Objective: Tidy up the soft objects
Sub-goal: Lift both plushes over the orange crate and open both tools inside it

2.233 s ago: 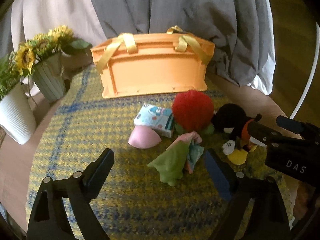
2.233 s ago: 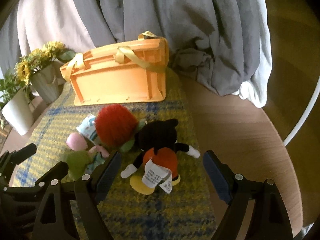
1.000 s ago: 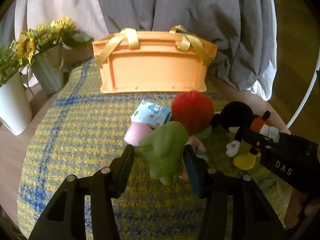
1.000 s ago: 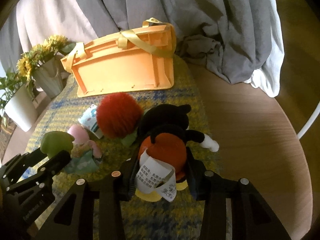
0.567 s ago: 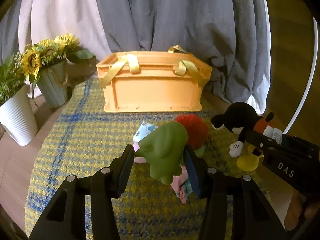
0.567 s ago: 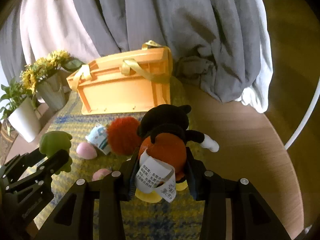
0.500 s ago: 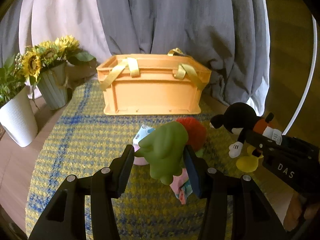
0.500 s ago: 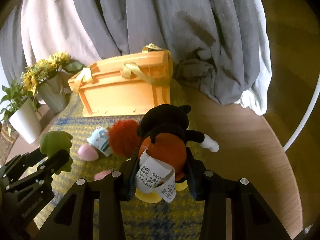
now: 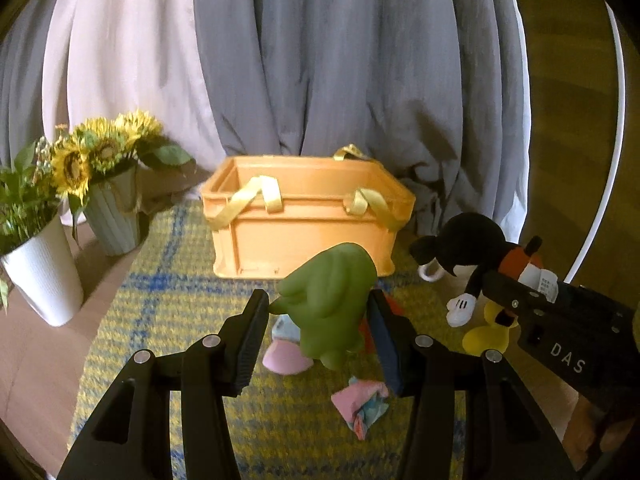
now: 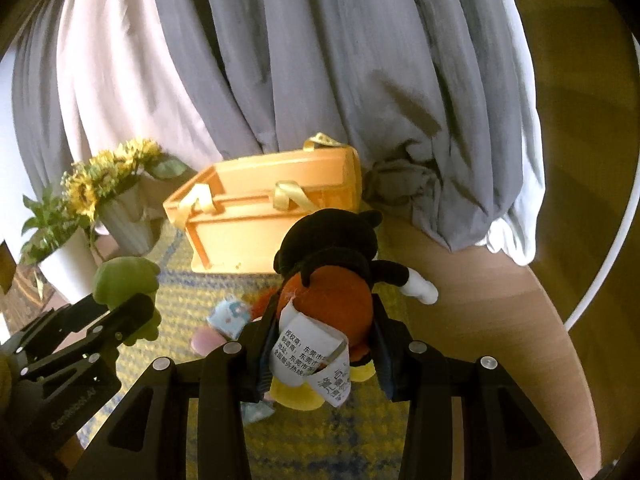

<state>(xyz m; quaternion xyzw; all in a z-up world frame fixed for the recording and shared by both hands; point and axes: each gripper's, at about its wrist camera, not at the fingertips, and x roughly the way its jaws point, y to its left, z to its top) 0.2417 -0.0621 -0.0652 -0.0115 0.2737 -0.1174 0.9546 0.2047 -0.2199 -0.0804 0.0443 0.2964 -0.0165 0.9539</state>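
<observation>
My left gripper is shut on a green plush toy and holds it in the air in front of the orange crate. My right gripper is shut on a black, red and yellow mouse plush with a white tag, also lifted above the mat. The mouse plush and the right gripper show at the right of the left wrist view. The green toy shows at the left of the right wrist view. The open crate with yellow ribbon handles stands beyond both toys.
On the yellow and blue checked mat lie a pink soft piece, a pink and blue cloth and a small patterned pack. A sunflower vase and a white plant pot stand at the left. Grey curtains hang behind.
Both grippers have risen further with their toys and now look more level at the crate, whose open top shows. The loose items stay on the mat below.
</observation>
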